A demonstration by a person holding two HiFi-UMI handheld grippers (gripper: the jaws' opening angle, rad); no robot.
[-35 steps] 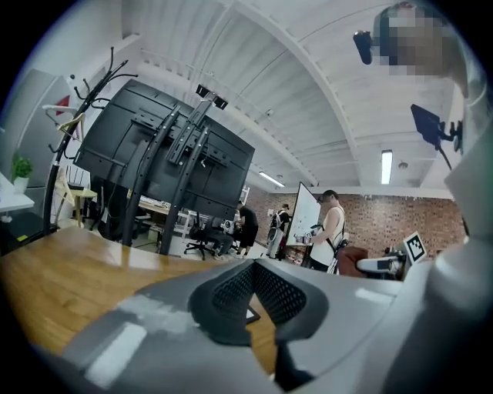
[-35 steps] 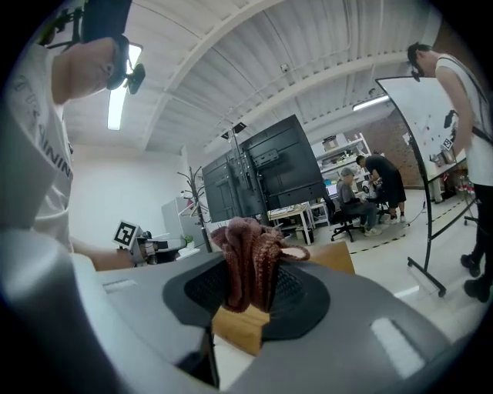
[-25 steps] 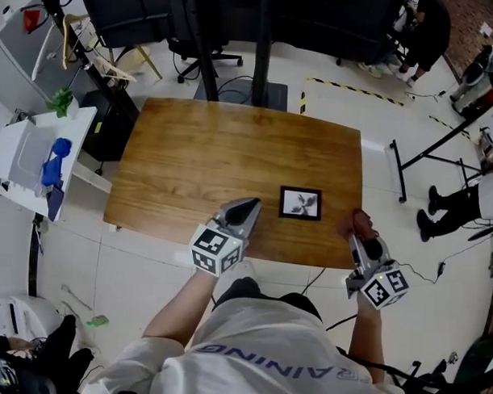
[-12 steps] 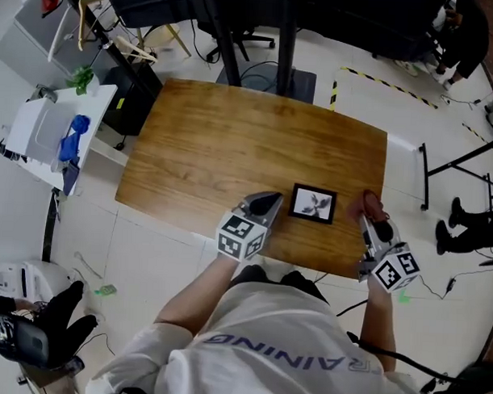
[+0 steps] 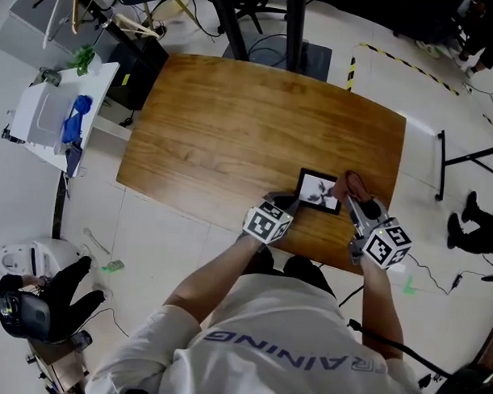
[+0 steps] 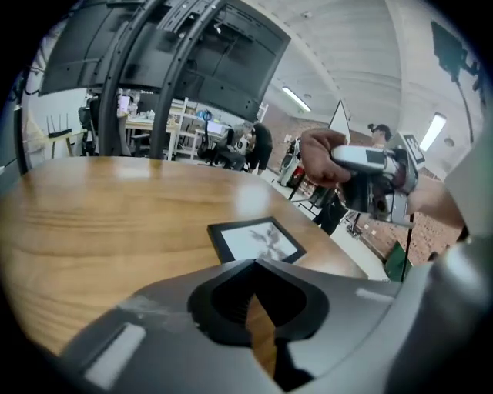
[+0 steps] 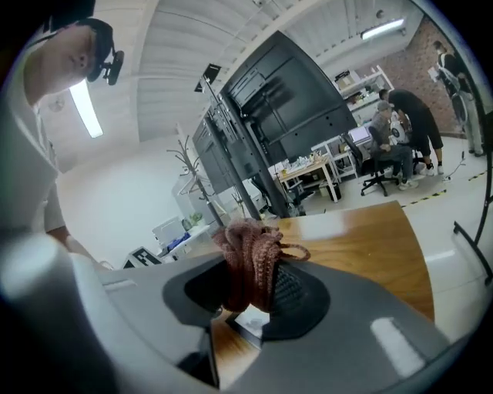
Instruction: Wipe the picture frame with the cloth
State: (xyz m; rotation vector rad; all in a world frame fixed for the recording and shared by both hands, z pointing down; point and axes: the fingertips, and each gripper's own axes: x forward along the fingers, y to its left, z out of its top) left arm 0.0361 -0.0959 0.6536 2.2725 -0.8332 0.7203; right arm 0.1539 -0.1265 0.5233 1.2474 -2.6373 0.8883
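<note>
The right hand-held gripper (image 5: 349, 197) is clamped on a bunched reddish-brown cloth (image 5: 353, 184). Its own view shows the cloth (image 7: 250, 262) pinched between the jaws and bulging out above them. A second ago this hand-held gripper hung off to the right of the picture frame (image 5: 319, 191), with bare wood between them. It has since come in, so the cloth now sits over the frame's right edge. A pale corner of the frame shows just beneath the cloth in the right gripper view. Whether the cloth is pressing on the glass or only hovering above it cannot be told.

The left hand-held gripper (image 5: 288, 203) has closed in too. It stood apart on the frame's left side, and now its tip is right at the frame's left edge. Its jaws are together and hold nothing, and the frame (image 6: 254, 240) lies flat just ahead of them in its own view.

The frame has not moved. It lies face up on the tabletop (image 5: 233, 119), on the side nearest the person.

My judgement is that the approach is finished and wiping is about to start. The left tip looks placed to brace the frame, since a light frame could slide on smooth wood once the cloth drags across it.
</note>
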